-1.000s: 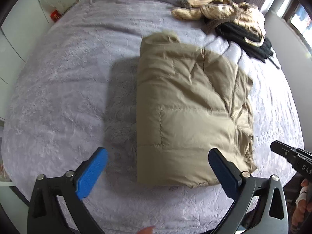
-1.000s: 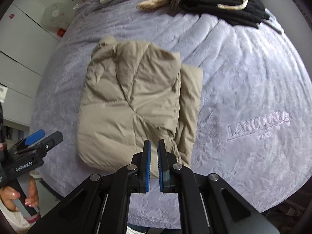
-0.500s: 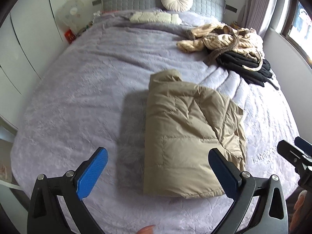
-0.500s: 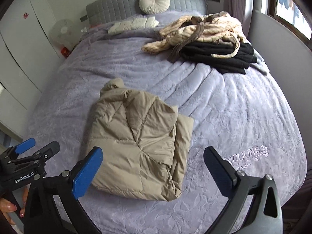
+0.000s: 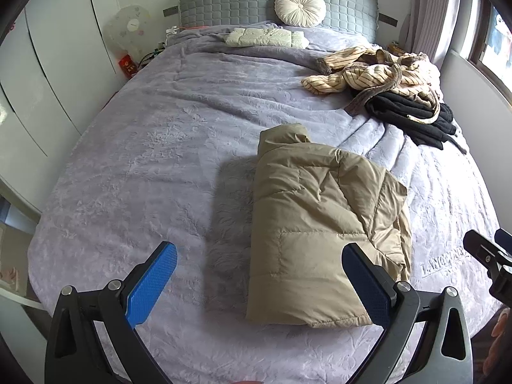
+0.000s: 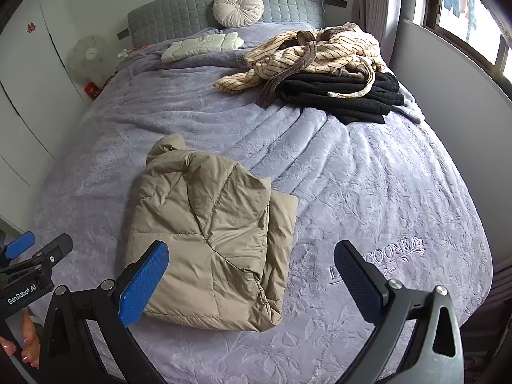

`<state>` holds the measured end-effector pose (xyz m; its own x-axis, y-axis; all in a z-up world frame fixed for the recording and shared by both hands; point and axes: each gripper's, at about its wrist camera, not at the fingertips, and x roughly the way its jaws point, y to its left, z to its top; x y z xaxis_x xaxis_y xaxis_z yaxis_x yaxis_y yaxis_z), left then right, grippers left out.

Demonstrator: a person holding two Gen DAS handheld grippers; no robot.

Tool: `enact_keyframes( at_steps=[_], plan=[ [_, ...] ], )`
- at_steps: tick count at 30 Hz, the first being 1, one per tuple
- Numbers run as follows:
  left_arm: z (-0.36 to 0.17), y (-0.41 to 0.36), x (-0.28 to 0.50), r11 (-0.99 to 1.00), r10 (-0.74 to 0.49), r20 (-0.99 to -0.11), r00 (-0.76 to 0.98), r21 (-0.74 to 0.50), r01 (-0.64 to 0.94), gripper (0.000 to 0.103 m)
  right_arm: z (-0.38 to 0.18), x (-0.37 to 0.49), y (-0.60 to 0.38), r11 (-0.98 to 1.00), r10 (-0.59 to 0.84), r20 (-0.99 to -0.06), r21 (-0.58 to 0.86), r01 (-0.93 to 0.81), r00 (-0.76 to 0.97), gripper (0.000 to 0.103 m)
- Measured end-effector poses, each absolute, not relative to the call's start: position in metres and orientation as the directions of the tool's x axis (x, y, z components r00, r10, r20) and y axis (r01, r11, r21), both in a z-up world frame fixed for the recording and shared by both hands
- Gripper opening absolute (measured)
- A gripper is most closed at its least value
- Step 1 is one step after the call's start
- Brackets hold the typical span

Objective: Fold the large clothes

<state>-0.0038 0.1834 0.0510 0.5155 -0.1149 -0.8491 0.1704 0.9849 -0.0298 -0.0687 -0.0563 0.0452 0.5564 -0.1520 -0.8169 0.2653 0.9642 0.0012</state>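
Note:
A tan padded jacket lies folded into a thick rectangle on the lilac bedspread, near the foot of the bed. My left gripper hangs above the bed's near edge, open wide, with nothing between its blue pads. My right gripper is also open wide and empty, held above the jacket's near end. Each gripper shows at the side of the other's view: the right gripper at the far right, the left gripper at the far left with a hand under it.
A pile of striped cream clothing on black garments lies at the bed's far right. A folded white item and a round cushion sit by the grey headboard. White wardrobes stand left, a wall right.
Both grippers rose and tilted up, so the whole bed and headboard came into view. The right gripper went from shut to wide open. The jacket has not moved.

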Motion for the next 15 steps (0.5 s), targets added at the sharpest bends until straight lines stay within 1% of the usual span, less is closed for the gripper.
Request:
enact_keyframes(
  at_steps=[15],
  plan=[
    [0.051,0.1847,-0.0058,0.985,-0.114,-0.851,0.513,-0.031,0.167,0.103,0.0473,-0.0717,-0.0558,0.964,-0.163,-0.816,-0.011,0.267,0.555,0.103]
  ],
)
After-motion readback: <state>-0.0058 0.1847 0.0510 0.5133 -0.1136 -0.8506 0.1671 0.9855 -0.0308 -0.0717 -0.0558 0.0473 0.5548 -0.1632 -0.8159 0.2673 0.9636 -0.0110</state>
